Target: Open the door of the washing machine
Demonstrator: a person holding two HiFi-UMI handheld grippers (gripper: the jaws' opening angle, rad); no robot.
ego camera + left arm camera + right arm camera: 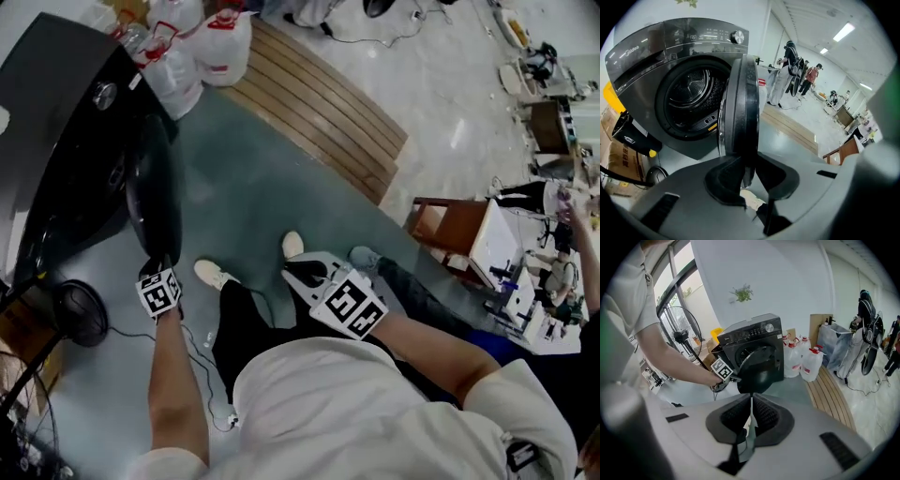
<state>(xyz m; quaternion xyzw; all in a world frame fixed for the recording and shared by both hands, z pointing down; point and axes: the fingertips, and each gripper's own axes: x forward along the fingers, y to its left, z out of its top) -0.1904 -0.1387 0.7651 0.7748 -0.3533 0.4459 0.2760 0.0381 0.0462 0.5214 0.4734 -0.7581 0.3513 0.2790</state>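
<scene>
The washing machine [66,122] stands on the floor [253,187] at the person's left. Its round door [740,103] already hangs swung well out from the drum [691,93]. The left claw [746,176] is clamped on the door's rim, away from the hinge side. The right claw [751,416] is held well apart from the machine, pads together on nothing. I'd judge the door stiff and fairly heavy, a smooth ring turning only on its hinge. The rim opposite the hinge looks the sensible hold, gripped firmly as it may slip.
</scene>
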